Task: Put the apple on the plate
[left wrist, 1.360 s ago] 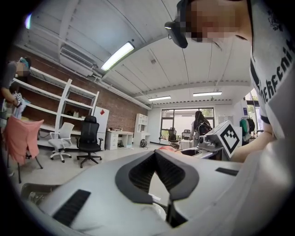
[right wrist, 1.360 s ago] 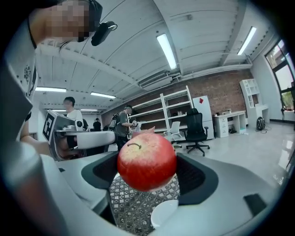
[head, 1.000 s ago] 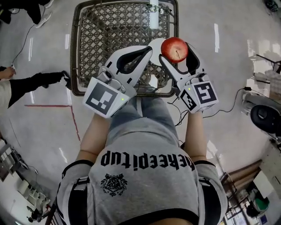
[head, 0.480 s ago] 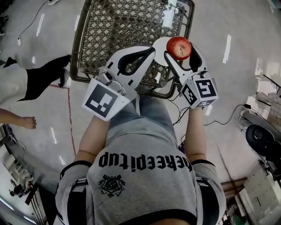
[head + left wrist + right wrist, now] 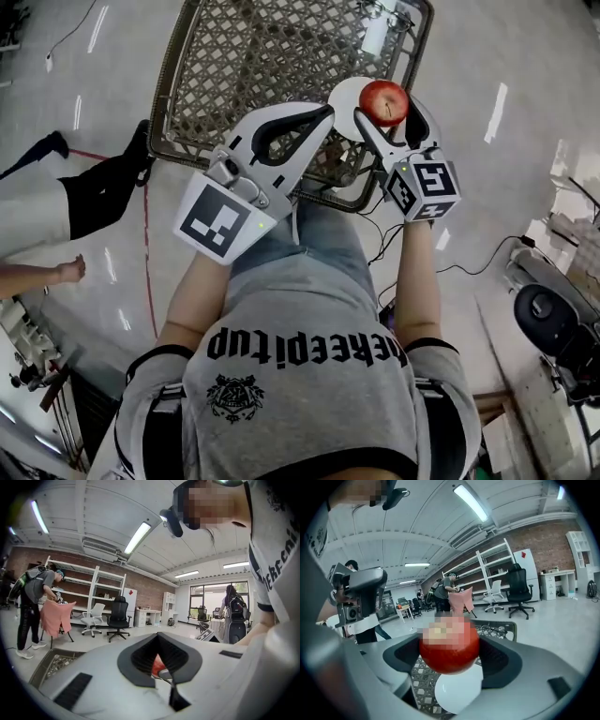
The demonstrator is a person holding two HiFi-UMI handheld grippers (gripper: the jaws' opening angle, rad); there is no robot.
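Note:
A red apple (image 5: 383, 101) (image 5: 449, 649) sits between the jaws of my right gripper (image 5: 386, 106) (image 5: 450, 653), which is shut on it and holds it above a white plate (image 5: 346, 101) (image 5: 459, 691). The plate rests on a wicker mesh table (image 5: 262, 56) near its front right corner. My left gripper (image 5: 319, 111) (image 5: 161, 667) hangs over the table's front edge just left of the apple, its jaws closed together with nothing in them. Through the left gripper's jaw opening a bit of red apple shows.
A white bottle-like object (image 5: 375, 33) stands at the table's far right. A person's legs and hand (image 5: 70, 272) are at the left on the shiny floor. Cables (image 5: 469, 267) and a black round device (image 5: 548, 319) lie at the right.
Both grippers and the apple have shifted slightly right and further over the plate; the view has turned, and the person at the left has moved.

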